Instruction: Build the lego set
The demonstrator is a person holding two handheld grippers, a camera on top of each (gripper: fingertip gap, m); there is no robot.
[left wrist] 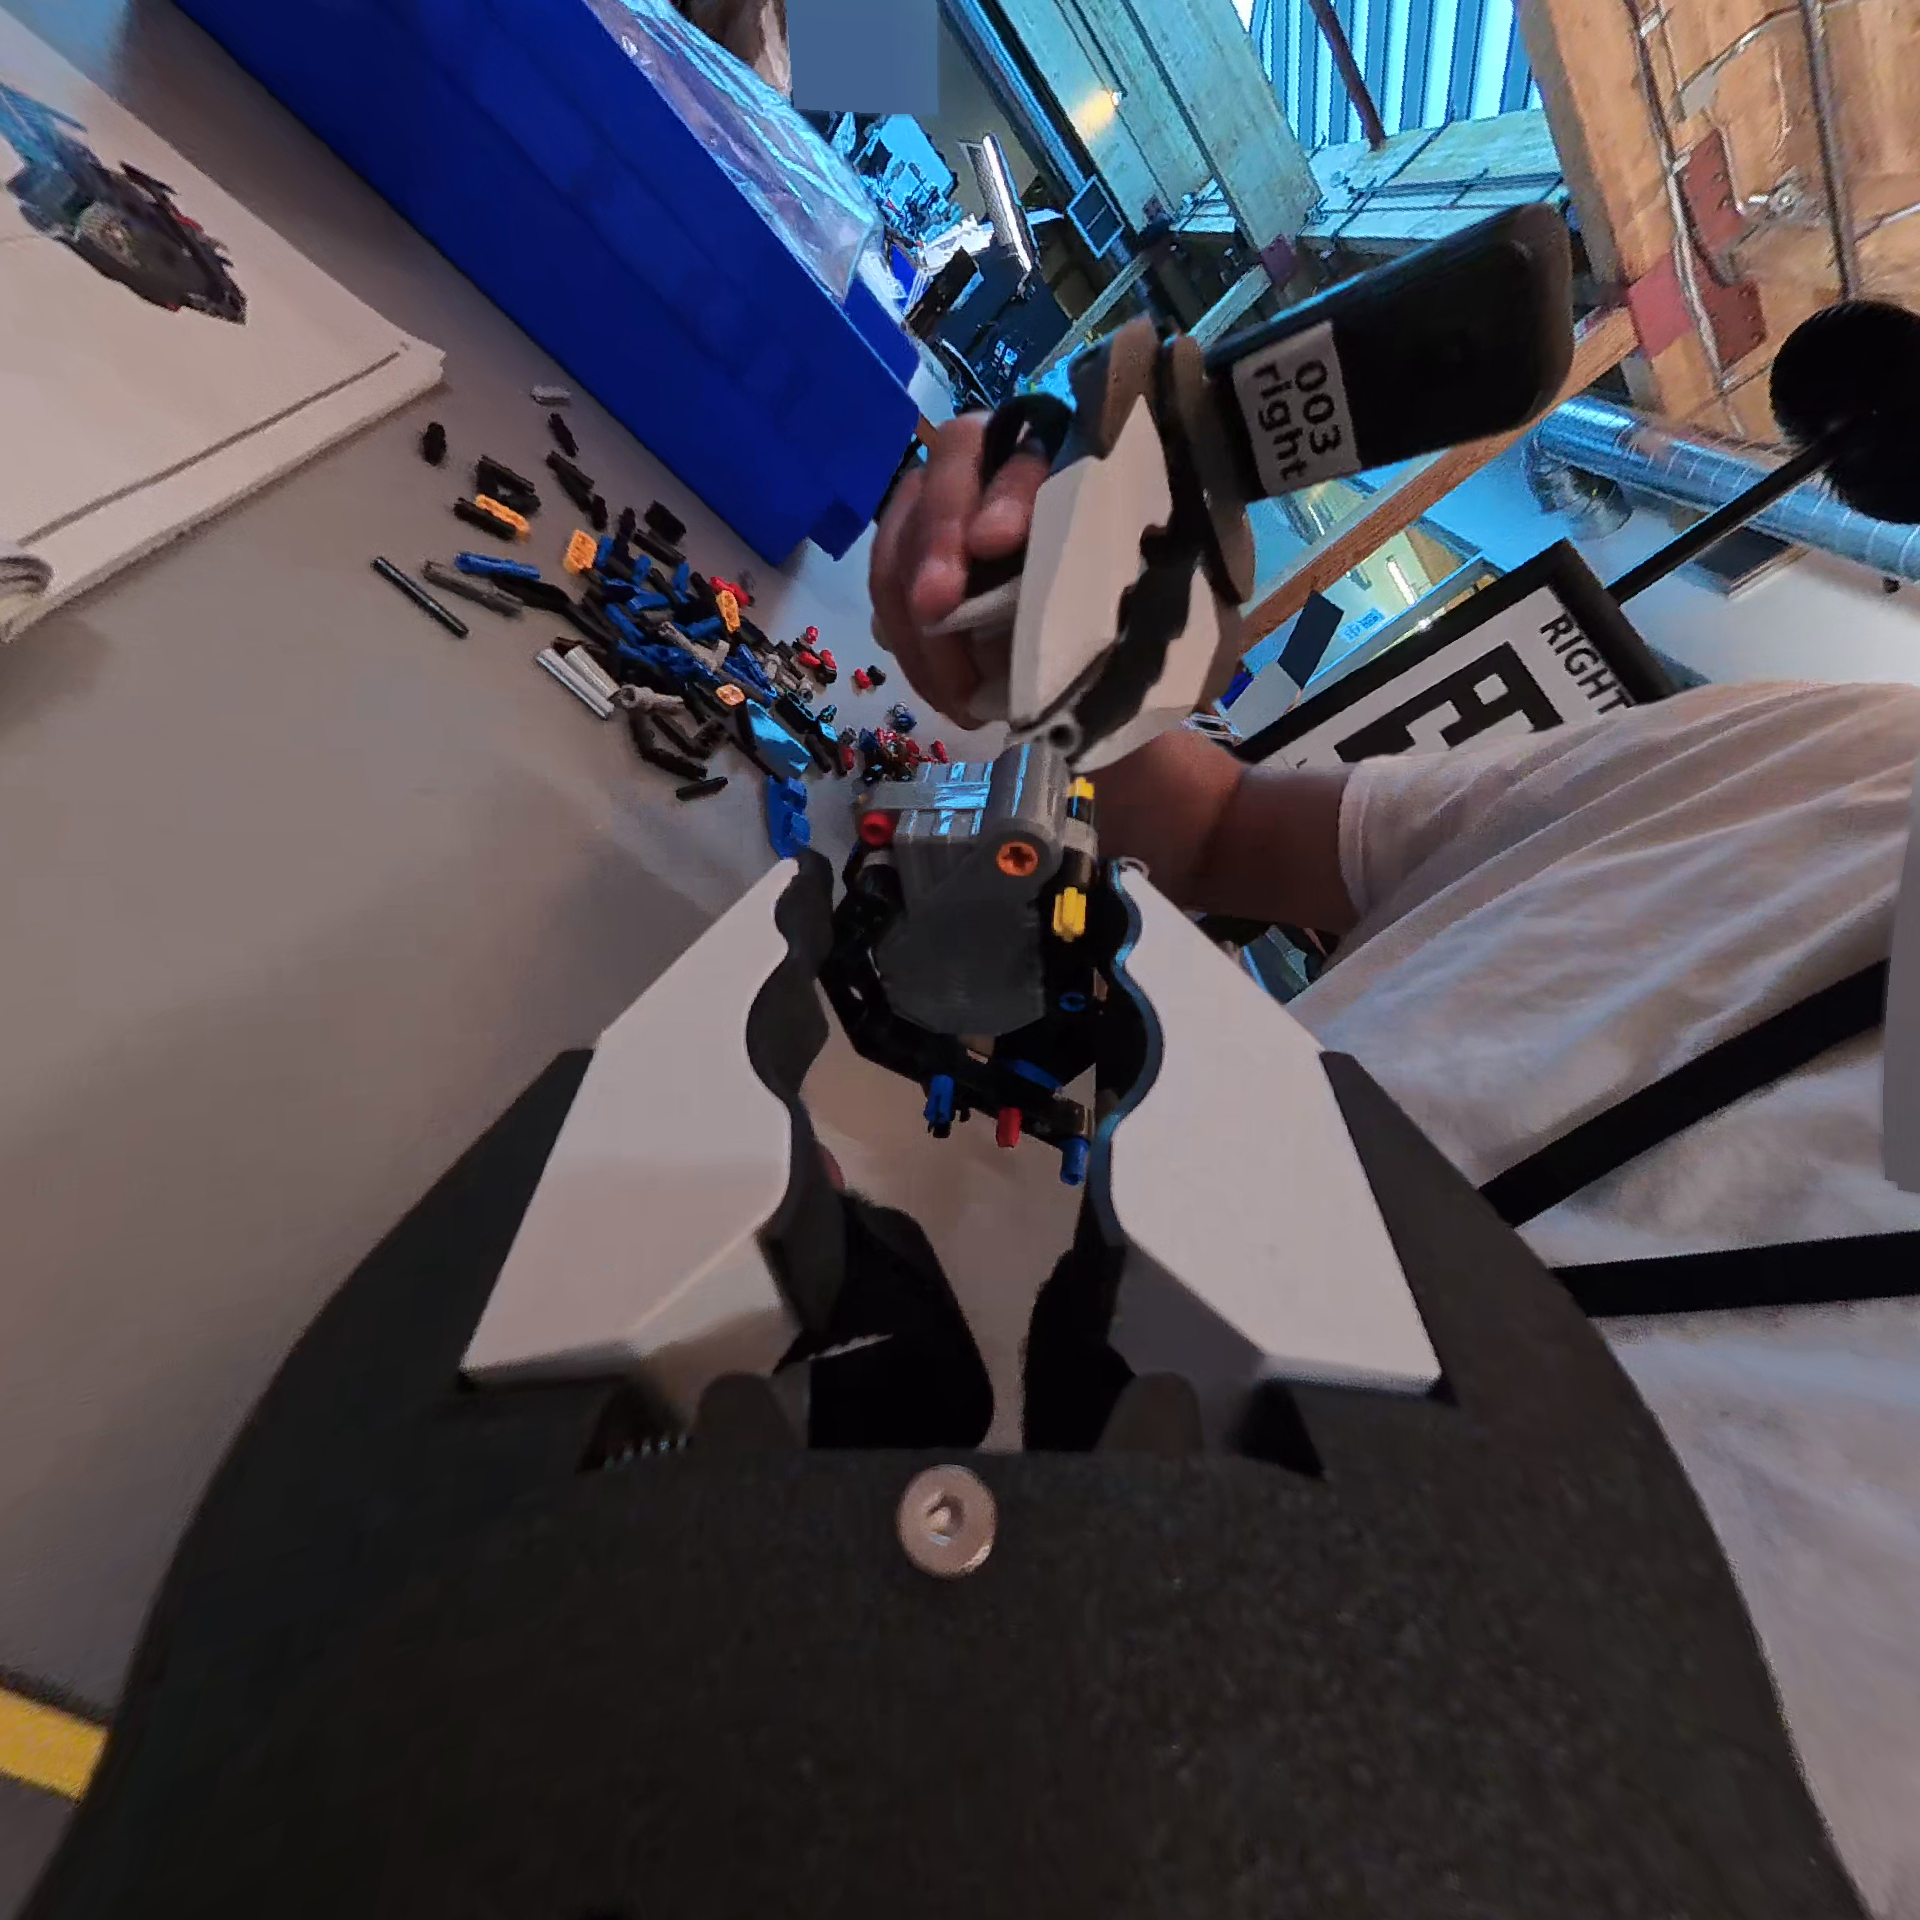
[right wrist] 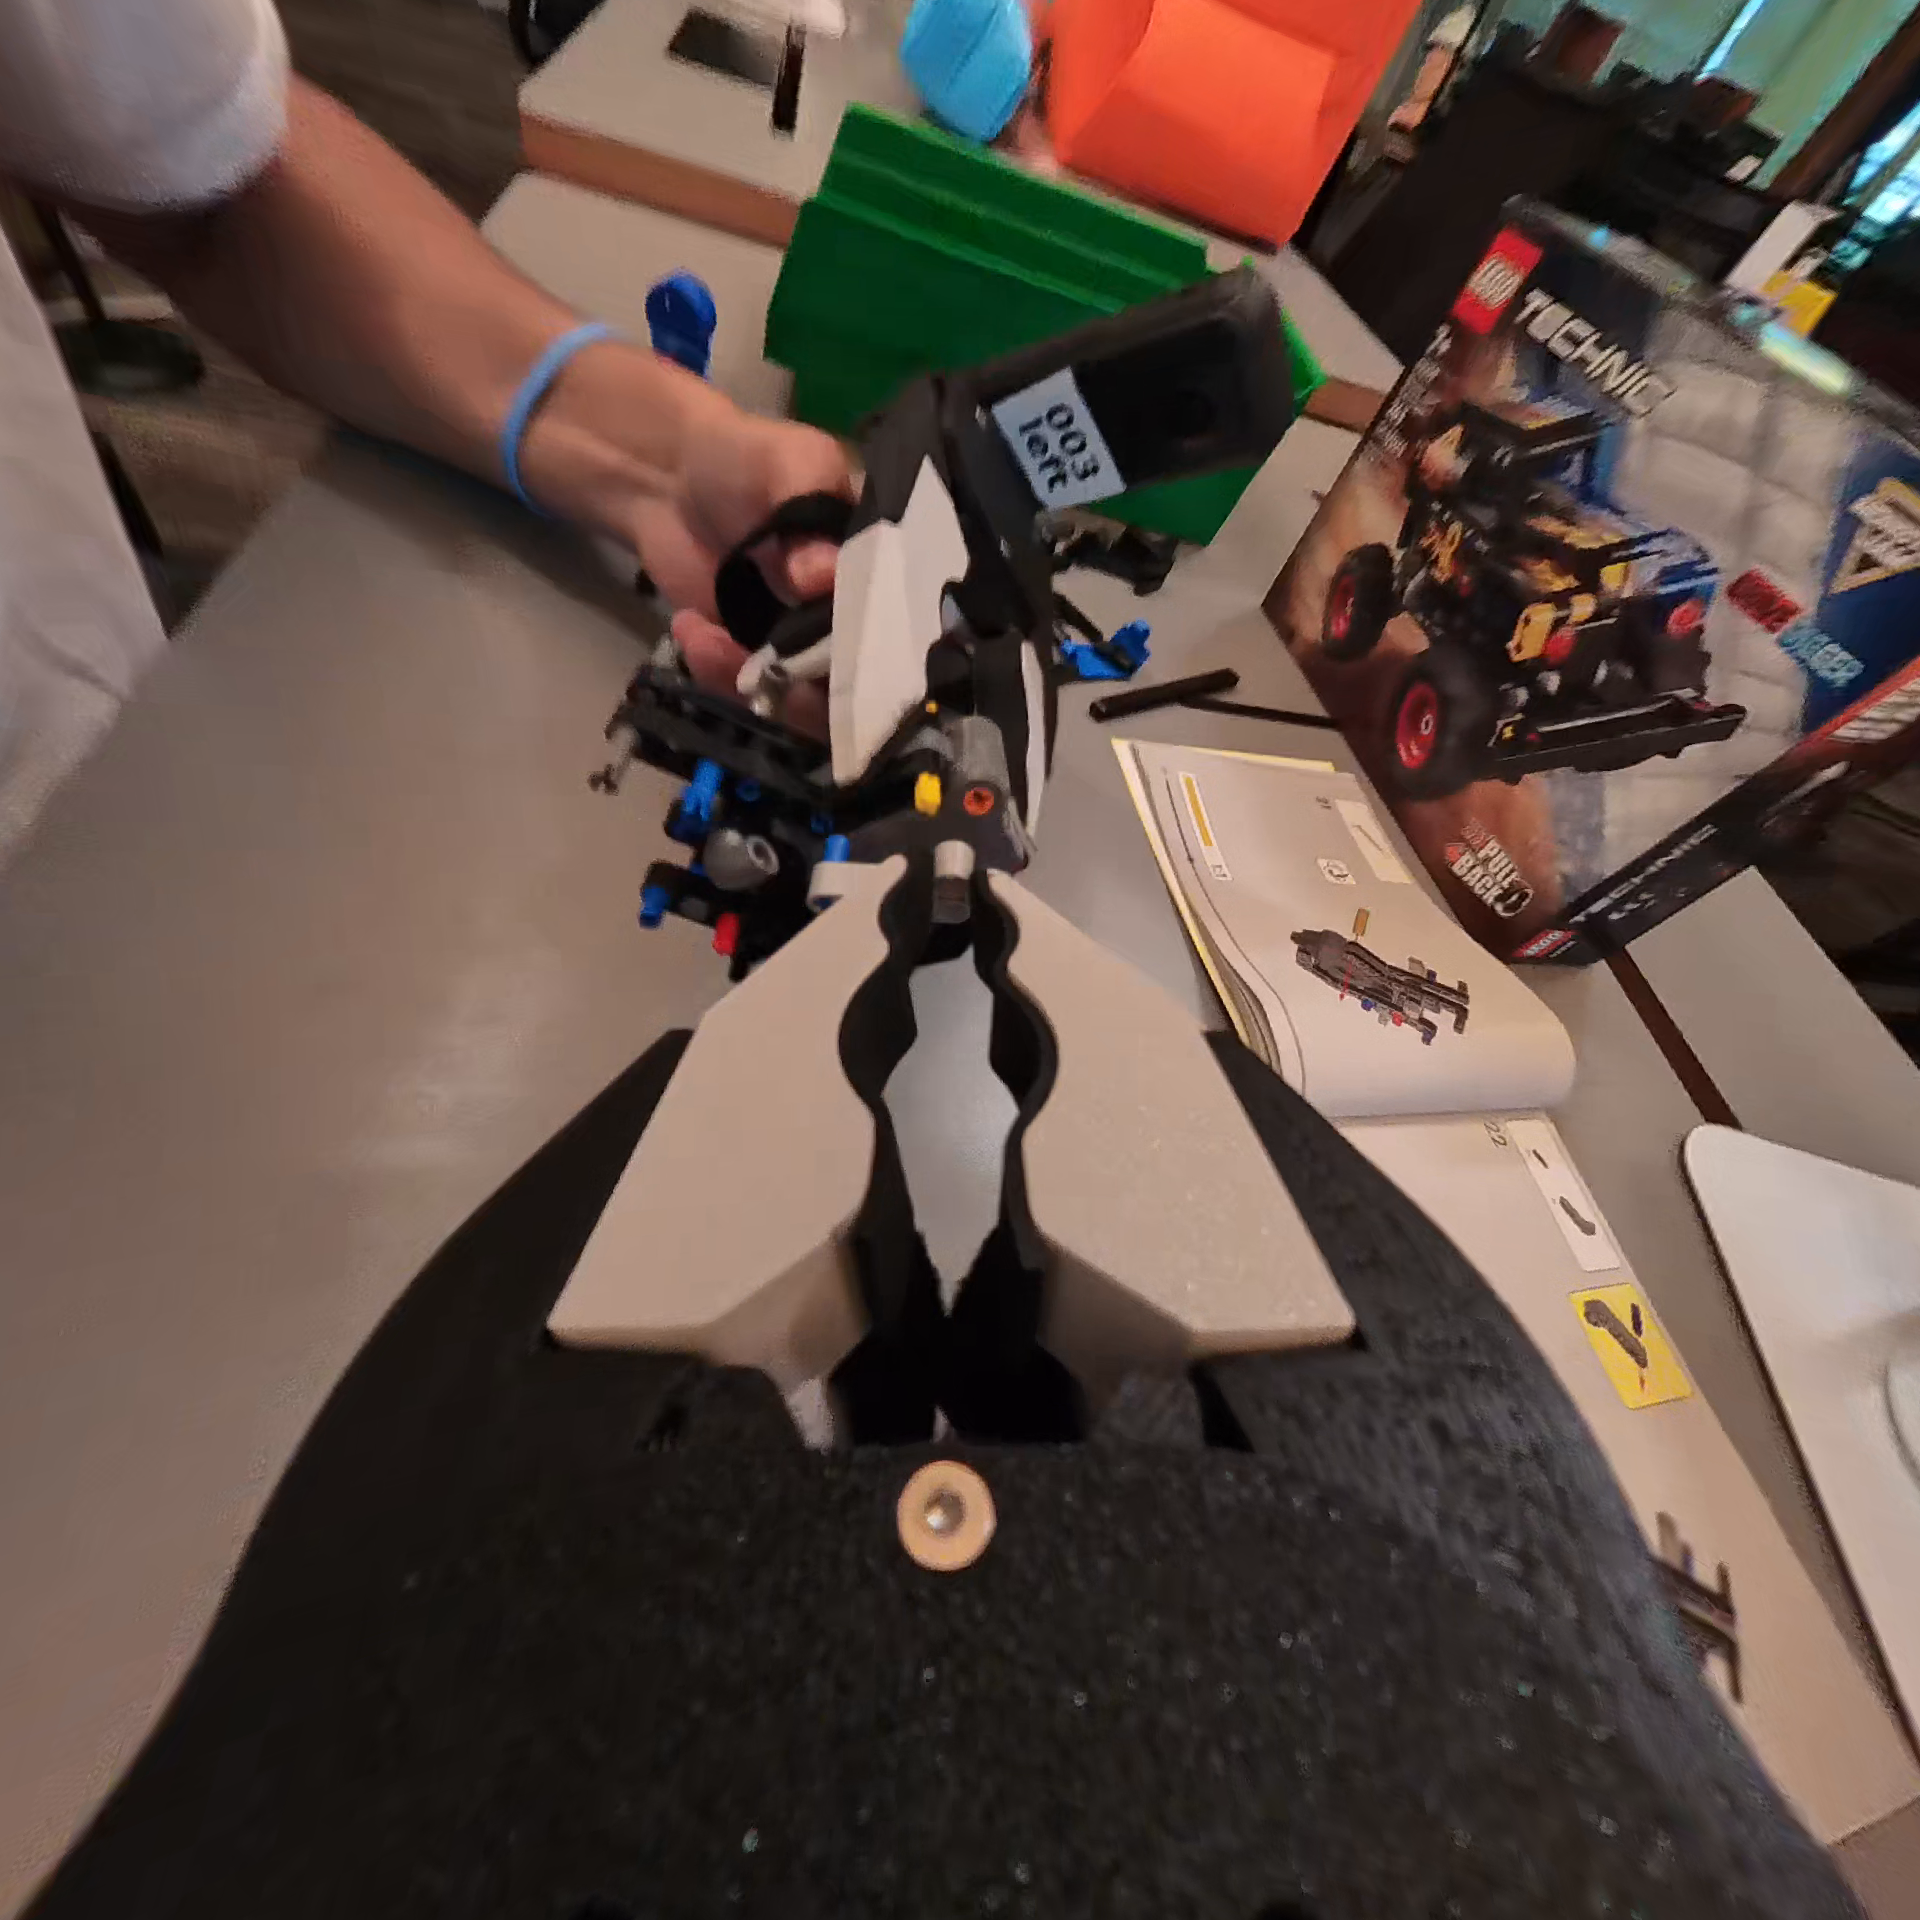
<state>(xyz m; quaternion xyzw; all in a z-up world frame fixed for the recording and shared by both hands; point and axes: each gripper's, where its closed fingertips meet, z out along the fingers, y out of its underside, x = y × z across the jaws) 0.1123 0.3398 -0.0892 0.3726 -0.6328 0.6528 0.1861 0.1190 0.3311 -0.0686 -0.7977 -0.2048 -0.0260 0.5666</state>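
Two grippers met over one half-built lego chassis [left wrist: 966, 956] held above the grey table [left wrist: 260, 987]. The left gripper [left wrist: 961, 914] clasped it across its black frame and grey pull-back motor, jaws spread fairly wide around it. The right gripper [right wrist: 951, 883] was nearly closed, its tips pinching a small grey pin [right wrist: 951, 883] at the motor's end — touching the chassis. Beyond lay a scatter of loose pieces [left wrist: 665, 634] beside a blue bin [left wrist: 623, 229]. An open instruction booklet [right wrist: 1351, 935] lay near the set's box [right wrist: 1579, 582] — a green bin [right wrist: 987, 312] stood farther back.
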